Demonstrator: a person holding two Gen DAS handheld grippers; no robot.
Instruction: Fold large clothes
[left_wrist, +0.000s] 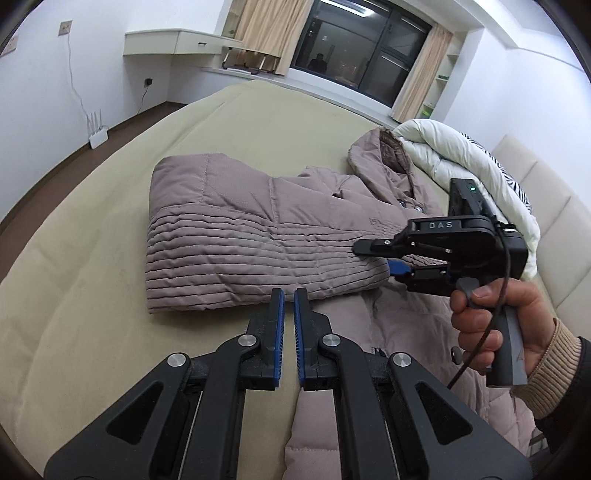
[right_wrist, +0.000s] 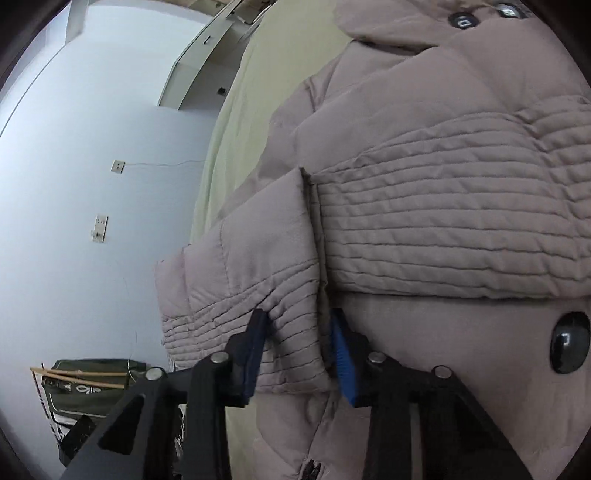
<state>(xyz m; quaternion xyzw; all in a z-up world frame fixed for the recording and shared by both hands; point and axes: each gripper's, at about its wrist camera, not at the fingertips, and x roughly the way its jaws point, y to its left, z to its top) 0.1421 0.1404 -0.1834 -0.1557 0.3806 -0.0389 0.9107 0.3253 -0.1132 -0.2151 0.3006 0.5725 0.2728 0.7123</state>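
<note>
1. Right gripper (right_wrist: 297, 347) has its blue pads closed on the ribbed cuff (right_wrist: 291, 328) of the coat's sleeve; fabric bunched between them, looks like a firm pinch. Seen from the left wrist view the same tool (left_wrist: 373, 258) comes in from the right, a hand (left_wrist: 495, 325) on its grip.
2. Left gripper (left_wrist: 289, 306) is closed with only a thin slit between the pads, nothing in it, hanging just short of the sleeve's near edge.
3. Puffer coat (left_wrist: 258, 221), dusty mauve, lies flat on the bed, hood (left_wrist: 380, 155) toward the headboard, one sleeve already laid across the chest.
4. Likely reason for the cuff grip: it's the end of the sleeve, so one pinch there can drag the whole sleeve inward for the fold. Empty left tool probably waits to pin or smooth.
5. Padded fabric is bulky and slippery, so the fold may spring back.
6. Surface: beige bedspread (left_wrist: 110, 288), soft, smooth. White duvet (left_wrist: 461, 155) piled beside the hood.
7. Room: white walls, dark window (left_wrist: 362, 48) with beige curtains, router (left_wrist: 98, 134) on the floor by the wall.
</note>
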